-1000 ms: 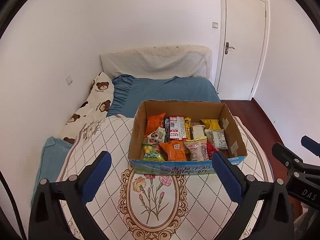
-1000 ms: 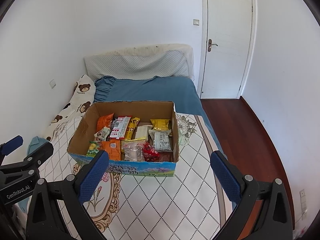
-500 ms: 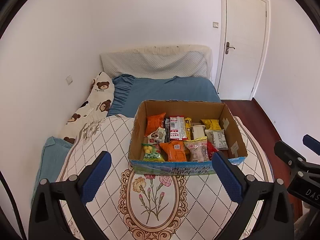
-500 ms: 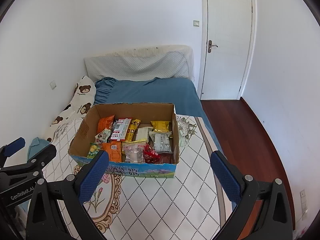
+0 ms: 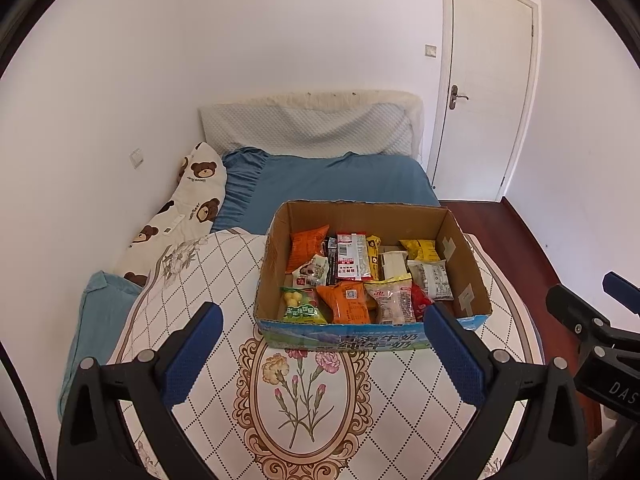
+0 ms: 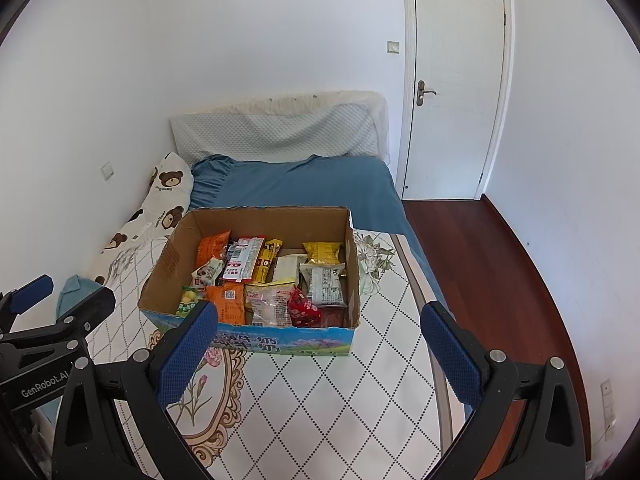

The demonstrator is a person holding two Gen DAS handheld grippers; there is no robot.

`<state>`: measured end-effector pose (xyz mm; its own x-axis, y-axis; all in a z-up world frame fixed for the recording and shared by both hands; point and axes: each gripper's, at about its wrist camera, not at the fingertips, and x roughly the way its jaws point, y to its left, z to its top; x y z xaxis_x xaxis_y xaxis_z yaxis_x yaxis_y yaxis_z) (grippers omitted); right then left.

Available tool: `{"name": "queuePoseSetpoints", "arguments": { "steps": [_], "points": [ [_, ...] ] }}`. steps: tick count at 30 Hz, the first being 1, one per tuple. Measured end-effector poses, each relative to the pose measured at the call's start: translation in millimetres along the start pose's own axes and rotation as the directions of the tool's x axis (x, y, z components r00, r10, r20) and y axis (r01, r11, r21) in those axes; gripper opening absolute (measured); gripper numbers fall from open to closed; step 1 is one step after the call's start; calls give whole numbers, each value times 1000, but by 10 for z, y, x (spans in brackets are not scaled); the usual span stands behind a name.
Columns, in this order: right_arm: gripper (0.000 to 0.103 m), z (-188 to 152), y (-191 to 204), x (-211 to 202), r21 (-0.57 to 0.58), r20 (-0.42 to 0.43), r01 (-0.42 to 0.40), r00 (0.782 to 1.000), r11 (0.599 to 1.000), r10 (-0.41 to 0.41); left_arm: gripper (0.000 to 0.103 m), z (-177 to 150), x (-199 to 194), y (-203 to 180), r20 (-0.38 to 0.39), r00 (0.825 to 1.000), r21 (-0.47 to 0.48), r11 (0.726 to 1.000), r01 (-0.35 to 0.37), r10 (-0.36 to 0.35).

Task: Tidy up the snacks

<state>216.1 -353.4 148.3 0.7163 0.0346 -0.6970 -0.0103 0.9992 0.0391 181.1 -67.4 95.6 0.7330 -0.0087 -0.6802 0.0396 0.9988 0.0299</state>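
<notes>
Snacks (image 5: 360, 276) fill an open cardboard box (image 5: 460, 252) that sits on a diamond-patterned quilt (image 5: 200, 276) spread over the bed (image 5: 332, 180). Packets lie mixed: orange, yellow, red, green, clear. Left tongs (image 5: 320, 344) spread wide, holding nothing, hovering short of the box's near wall. Right tongs (image 6: 320, 340) likewise wide apart and empty, near the box's front right corner. White door (image 6: 452, 80) closed behind.
</notes>
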Motion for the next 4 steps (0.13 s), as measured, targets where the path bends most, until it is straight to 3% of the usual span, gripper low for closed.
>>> {"name": "queuePoseSetpoints", "arguments": {
  "steps": [4],
  "points": [
    [103,0,4,-2,-1,-1,1,1000,1000,-1,103,0,-21,-7,15,1000,-4,1000,-9,9]
  ]
}}
